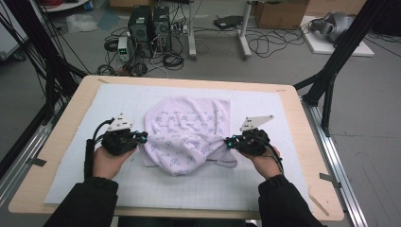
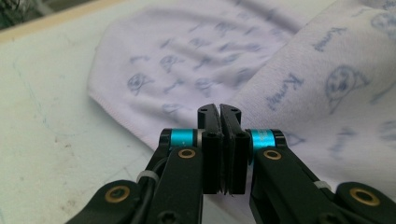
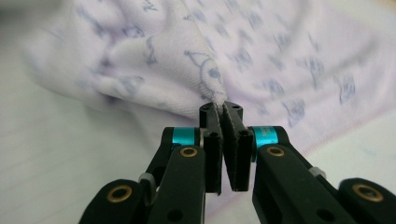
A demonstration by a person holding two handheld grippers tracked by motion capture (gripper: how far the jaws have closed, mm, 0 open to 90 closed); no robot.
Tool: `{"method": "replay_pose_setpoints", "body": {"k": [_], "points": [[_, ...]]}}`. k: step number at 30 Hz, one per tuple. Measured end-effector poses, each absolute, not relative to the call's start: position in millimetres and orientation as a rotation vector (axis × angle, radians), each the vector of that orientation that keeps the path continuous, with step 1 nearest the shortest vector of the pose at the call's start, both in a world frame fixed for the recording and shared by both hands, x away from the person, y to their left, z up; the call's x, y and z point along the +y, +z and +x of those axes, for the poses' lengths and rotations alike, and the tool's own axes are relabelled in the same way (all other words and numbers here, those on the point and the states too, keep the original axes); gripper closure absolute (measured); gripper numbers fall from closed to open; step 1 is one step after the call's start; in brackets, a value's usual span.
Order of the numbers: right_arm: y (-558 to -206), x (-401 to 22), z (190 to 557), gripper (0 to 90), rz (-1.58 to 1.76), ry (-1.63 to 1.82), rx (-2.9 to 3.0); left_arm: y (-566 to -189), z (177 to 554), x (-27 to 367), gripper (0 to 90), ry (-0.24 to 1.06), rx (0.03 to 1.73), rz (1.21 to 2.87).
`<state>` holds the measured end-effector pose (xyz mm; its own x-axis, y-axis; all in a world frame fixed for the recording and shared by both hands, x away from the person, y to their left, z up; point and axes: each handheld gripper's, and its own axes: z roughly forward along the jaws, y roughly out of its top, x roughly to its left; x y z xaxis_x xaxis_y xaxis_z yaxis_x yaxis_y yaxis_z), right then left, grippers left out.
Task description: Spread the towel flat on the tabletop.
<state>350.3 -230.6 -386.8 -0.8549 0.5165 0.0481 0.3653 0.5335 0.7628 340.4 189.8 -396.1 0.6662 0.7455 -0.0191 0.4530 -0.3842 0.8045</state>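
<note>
Cables and computer towers clutter the floor at 12 o'clock; on the white-matted bench (image 1: 71, 156) lies a lilac printed terry towel (image 1: 187, 132). Left claw (image 1: 143, 137) at 9 o'clock and right claw (image 1: 228, 142) at 3 o'clock each clamp a towel corner, probably to fold it.

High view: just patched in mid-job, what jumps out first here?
A pale lilac printed towel lies rumpled in the middle of the white mat. The left gripper and right gripper pinch its near corners from either side, jaws shut on the cloth, so its near edge bunches up between them. Beyond the table, cables and computer towers clutter the floor.
</note>
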Motion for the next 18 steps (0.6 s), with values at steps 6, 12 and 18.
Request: {"method": "replay_pose_setpoints", "body": {"k": [6, 12, 18], "points": [[-428.4, -219.8, 381.8, 84.7, 0.876, 1.111, 2.683, -424.6, 358.2, 182.7, 85.7, 0.379, 0.973, 2.095], [-405.8, -225.0, 366.4, 74.5, 0.82, 1.191, 2.579, -397.1, 337.2, 202.0, 70.4, 0.42, 0.924, 1.992], [-382.3, -228.1, 334.3, 66.3, 0.724, 1.298, 2.532, -387.5, 305.5, 198.7, 62.6, 0.38, 0.834, 1.963]]}}
